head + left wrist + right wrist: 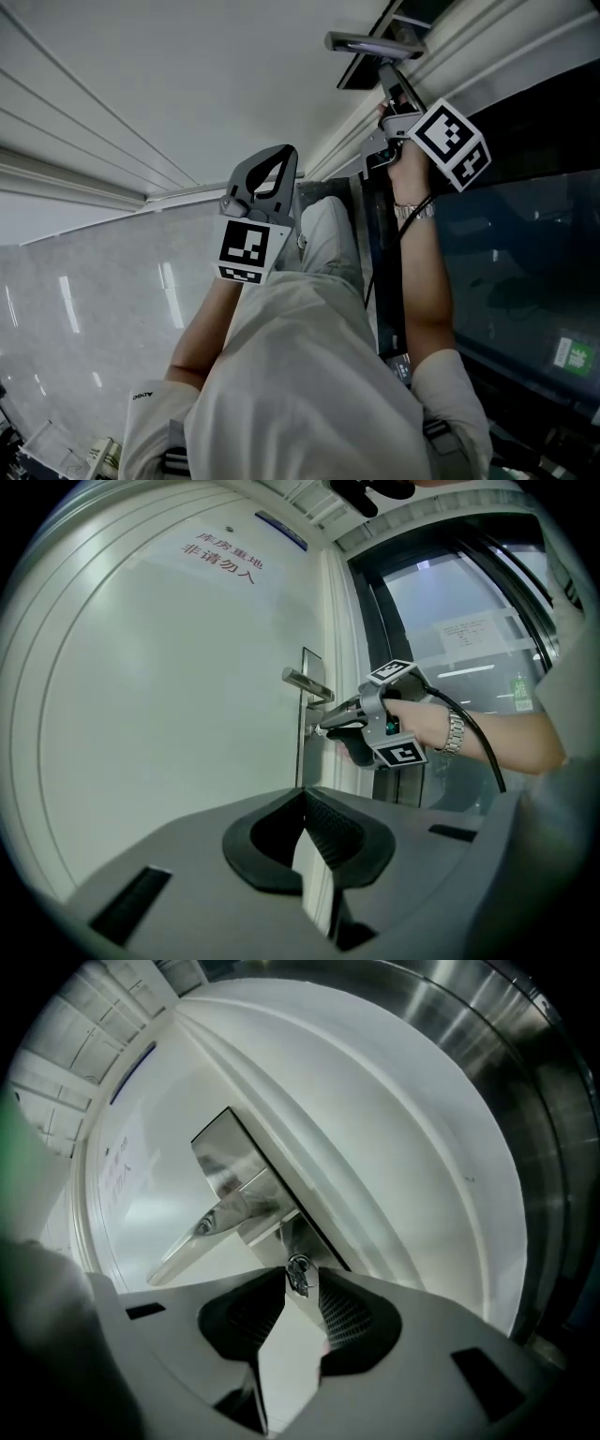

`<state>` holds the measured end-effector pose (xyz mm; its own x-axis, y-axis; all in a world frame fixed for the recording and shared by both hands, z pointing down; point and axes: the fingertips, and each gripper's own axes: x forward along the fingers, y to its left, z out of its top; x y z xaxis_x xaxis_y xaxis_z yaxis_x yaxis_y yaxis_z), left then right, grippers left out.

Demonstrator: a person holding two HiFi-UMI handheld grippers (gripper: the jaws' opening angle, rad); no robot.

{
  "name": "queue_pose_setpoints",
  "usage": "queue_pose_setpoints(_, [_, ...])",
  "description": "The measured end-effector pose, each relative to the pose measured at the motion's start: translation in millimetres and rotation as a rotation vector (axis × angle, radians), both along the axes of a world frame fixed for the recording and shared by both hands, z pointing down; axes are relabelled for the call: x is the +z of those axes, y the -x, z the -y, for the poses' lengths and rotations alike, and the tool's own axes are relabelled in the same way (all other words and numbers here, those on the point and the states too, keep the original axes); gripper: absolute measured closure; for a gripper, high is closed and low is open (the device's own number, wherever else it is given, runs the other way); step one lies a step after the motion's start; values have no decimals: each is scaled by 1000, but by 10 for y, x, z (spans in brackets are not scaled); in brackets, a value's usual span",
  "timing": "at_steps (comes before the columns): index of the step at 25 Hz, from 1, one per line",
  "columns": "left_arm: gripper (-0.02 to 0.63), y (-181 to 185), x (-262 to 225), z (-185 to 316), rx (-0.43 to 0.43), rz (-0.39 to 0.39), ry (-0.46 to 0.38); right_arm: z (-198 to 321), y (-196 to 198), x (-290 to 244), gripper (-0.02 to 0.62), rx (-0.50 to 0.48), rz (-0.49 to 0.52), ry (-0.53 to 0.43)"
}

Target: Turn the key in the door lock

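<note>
Right gripper (298, 1281) is pinching the key (297, 1269) by its head at the very jaw tips, with the jaws standing narrow around it. The key is sitting at lower centre of the right gripper view, apparently in the lock, just under the lever handle (214, 1224) on the steel plate (234, 1162). Left gripper (303, 794) is idling at lower centre of its own view, jaws together on nothing, well apart from the door (169, 714).

Risks as I'm reading it:
- The tip-only hold is giving little pad contact, so the key head is likely to be slipping once torque goes in.
- If the roll axis isn't lining up with the key shaft, it's side-loading the key, which means binding or bending.
- The handle is sitting just beside the jaws, so a jaw may be fouling on it mid-roll.
- Nothing is bracing the door, so a push may be shifting it.
</note>
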<state>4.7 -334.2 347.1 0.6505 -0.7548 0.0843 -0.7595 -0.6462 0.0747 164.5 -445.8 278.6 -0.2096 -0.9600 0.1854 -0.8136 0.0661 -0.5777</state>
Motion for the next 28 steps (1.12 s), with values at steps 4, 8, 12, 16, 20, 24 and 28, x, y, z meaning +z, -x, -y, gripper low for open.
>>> queue_pose_setpoints(4, [597, 38, 26, -34, -3, 2, 5, 6, -4, -2, 504, 6, -15, -1])
queue_pose_setpoints(8, [597, 75, 23, -61, -11, 5, 5, 1, 29, -52, 580, 3, -1, -8])
queue_pose_setpoints(12, [597, 113, 28, -86, -20, 1, 5, -20, 34, -31, 580, 6, 117, -5])
queue_pose_setpoints(16, [597, 119, 45, -93, -24, -3, 9, -13, -4, 8, 584, 26, 364, 14])
queue_pose_setpoints(20, [597, 136, 47, -101, -27, -4, 11, 0, -36, 31, 583, 46, 466, 14])
queue_pose_setpoints(24, [597, 157, 44, -122, -29, -5, 10, -17, -1, 6, 583, 13, 363, -10])
queue_pose_setpoints(28, [597, 145, 55, -92, -25, -2, 10, -35, 54, 39, 546, -27, 180, -18])
